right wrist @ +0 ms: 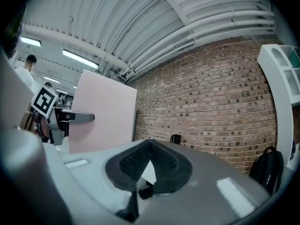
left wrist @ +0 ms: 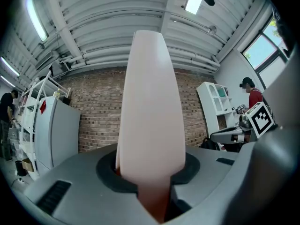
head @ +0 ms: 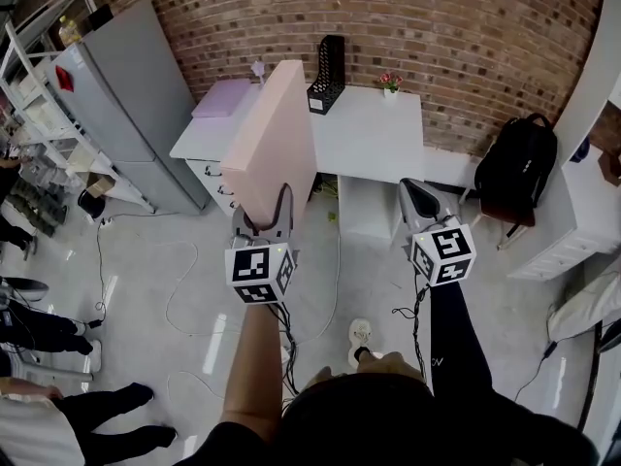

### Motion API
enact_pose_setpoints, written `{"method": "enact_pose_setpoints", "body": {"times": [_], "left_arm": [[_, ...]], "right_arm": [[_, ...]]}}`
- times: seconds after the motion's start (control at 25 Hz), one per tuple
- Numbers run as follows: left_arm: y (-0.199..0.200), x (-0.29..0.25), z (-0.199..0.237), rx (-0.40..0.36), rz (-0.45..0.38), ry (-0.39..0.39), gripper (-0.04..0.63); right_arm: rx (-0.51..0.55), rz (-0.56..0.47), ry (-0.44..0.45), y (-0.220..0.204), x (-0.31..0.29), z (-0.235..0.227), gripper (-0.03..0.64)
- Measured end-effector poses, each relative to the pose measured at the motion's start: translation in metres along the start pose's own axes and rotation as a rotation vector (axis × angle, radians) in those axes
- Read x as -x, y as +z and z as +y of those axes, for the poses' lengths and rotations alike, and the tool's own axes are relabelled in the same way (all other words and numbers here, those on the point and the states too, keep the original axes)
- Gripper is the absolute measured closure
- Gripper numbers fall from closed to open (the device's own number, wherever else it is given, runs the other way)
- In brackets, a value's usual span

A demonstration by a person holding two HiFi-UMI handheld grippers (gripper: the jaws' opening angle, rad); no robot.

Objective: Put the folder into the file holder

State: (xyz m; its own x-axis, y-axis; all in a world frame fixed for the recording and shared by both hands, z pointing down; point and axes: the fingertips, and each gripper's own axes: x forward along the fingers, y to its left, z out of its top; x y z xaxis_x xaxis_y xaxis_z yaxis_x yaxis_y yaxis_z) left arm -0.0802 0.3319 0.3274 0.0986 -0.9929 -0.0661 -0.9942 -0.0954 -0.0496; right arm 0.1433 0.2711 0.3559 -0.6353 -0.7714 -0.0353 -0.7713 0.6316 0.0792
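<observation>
A large pale pink folder (head: 272, 144) stands upright in the air, with my left gripper (head: 262, 219) shut on its lower edge. In the left gripper view the folder (left wrist: 150, 116) rises from between the jaws and fills the middle. The black mesh file holder (head: 328, 76) stands at the back of the white desk (head: 374, 139), just right of the folder's top. My right gripper (head: 419, 200) hangs to the right of the folder, shut and holding nothing. The right gripper view shows the folder (right wrist: 103, 111) at left and the file holder (right wrist: 175, 138) small and far off.
A lilac folder (head: 225, 97) lies on the desk's left end and a small flower pot (head: 390, 83) sits at the back. A grey cabinet (head: 126, 105) stands to the left, a black backpack (head: 514, 168) and white shelving (head: 582, 212) to the right. Cables (head: 184, 299) trail across the floor.
</observation>
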Motion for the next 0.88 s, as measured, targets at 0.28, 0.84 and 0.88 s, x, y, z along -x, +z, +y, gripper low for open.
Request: {"method": "enact_pose_setpoints", "body": {"times": [0.28, 0.84, 0.88], "left_arm": [[0.000, -0.069, 0.009, 0.013, 0.003, 0.033, 0.460], [-0.014, -0.147, 0.020, 0.012, 0.028, 0.105, 0.459], [-0.015, -0.150, 0.019, 0.010, 0.029, 0.106, 0.459]], "right_arm": [[-0.008, -0.002, 0.018, -0.002, -0.061, -0.050, 0.615], [-0.040, 0.004, 0.082, -0.030, -0.135, -0.099, 0.615], [-0.043, 0.005, 0.084, -0.032, -0.137, -0.102, 0.615]]}}
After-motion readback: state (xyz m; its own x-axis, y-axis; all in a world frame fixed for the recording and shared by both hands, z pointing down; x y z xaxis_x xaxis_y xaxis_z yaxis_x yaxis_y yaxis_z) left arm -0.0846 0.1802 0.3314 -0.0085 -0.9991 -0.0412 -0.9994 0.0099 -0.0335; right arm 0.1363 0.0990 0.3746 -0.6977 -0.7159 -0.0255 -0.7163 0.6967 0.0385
